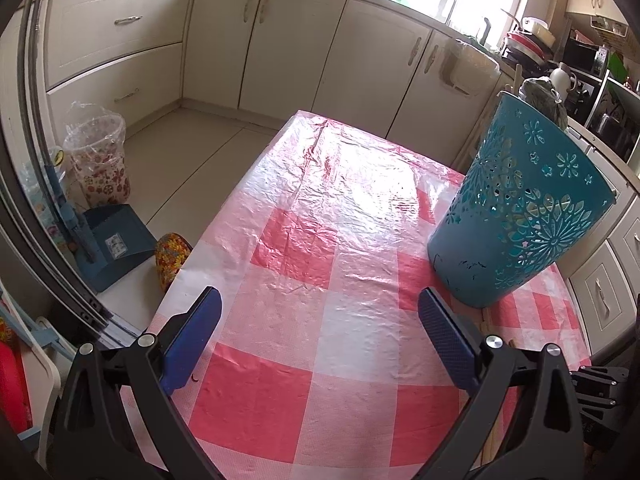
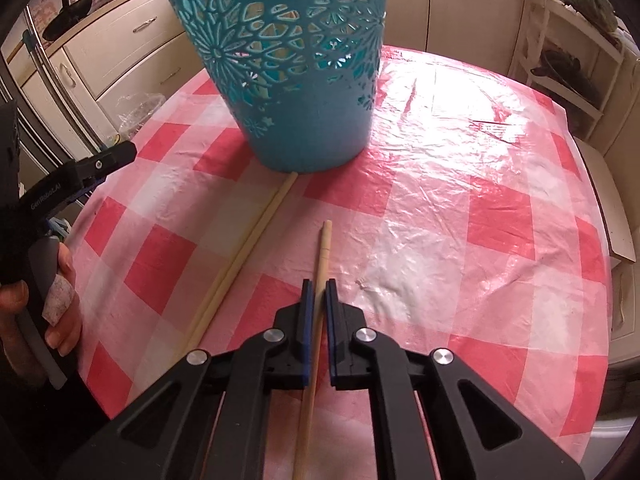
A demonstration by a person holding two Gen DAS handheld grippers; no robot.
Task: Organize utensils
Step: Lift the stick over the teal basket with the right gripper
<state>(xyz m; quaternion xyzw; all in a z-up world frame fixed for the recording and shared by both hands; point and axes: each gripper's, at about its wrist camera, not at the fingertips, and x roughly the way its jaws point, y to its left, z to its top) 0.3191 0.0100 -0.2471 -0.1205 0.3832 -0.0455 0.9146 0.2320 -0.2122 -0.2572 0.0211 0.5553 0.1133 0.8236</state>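
Note:
In the right wrist view my right gripper [image 2: 319,286] is shut on a single wooden chopstick [image 2: 323,252], which runs between its blue pads and points toward the teal cut-out holder [image 2: 304,120] standing upright ahead. Two paler chopsticks [image 2: 248,248] lie side by side on the checked tablecloth to the left, their far tips touching the holder's base. In the left wrist view my left gripper [image 1: 320,300] is open with nothing between its fingers, above the cloth. The teal holder [image 1: 516,216] stands to its right. The left gripper [image 2: 120,156] also shows at the left edge of the right wrist view.
The table [image 1: 320,208] wears a red-and-white checked plastic cloth. Left of it on the floor stand a lined bin [image 1: 100,160], a blue dustpan [image 1: 116,248] and a flowered slipper [image 1: 170,258]. Cream cabinets [image 1: 288,44] ring the room. A hand [image 2: 60,304] grips the left tool.

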